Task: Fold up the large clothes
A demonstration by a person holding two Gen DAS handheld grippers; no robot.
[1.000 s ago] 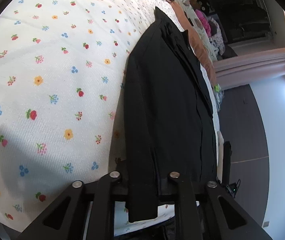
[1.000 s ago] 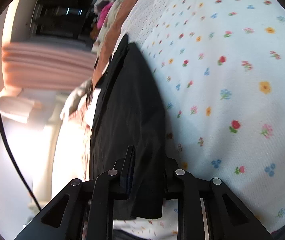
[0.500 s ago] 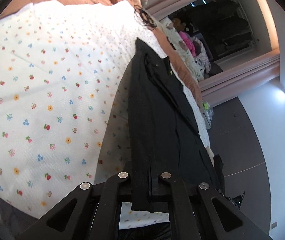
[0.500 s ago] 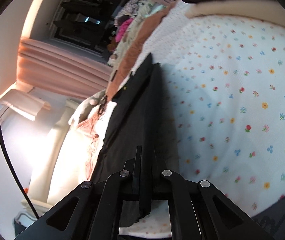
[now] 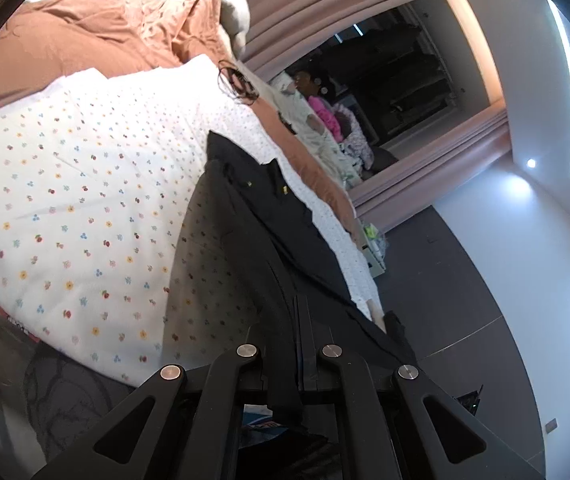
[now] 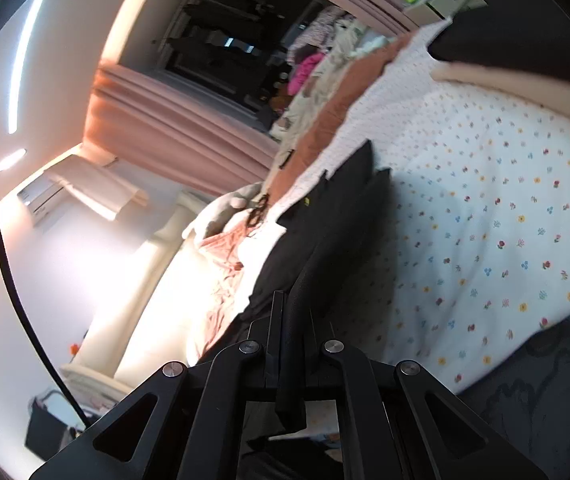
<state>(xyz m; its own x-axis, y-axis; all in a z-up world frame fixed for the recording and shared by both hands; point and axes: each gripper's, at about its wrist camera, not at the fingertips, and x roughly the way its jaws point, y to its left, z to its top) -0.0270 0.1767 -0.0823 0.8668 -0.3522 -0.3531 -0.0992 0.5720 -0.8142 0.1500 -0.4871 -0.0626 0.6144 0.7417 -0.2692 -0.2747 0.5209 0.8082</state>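
From my left wrist, my left claw (image 5: 291, 344) is clenched on the near hem of the black jacket (image 5: 269, 240), a pinch of dark cloth standing between the two fingers and hanging below them. The jacket stretches away from me in a long strip, its far end lying on the floral bedsheet (image 5: 77, 200) near the bed's right edge. A rust-brown duvet (image 5: 97, 36) is bunched at the head of the bed, with a pale plush toy (image 5: 235, 4) beside it. Along the bed's right side runs a heap of clothes (image 5: 325, 120), a pink piece among them, in front of pinkish curtains (image 5: 325, 4) and a dark wardrobe opening (image 5: 405, 76). Dark floor (image 5: 445, 280) lies to the right.

From my right wrist, my right claw (image 6: 291, 346) is likewise clenched on the jacket (image 6: 325, 232), a folded edge gripped between the fingers and drooping under them. The cloth runs off toward the sheet (image 6: 505, 220), which fills the right side. Left of it I see the duvet (image 6: 337, 104), the plush toy (image 6: 229, 208), the curtains (image 6: 173, 120) and a black cable (image 6: 1, 248) crossing the bright wall.
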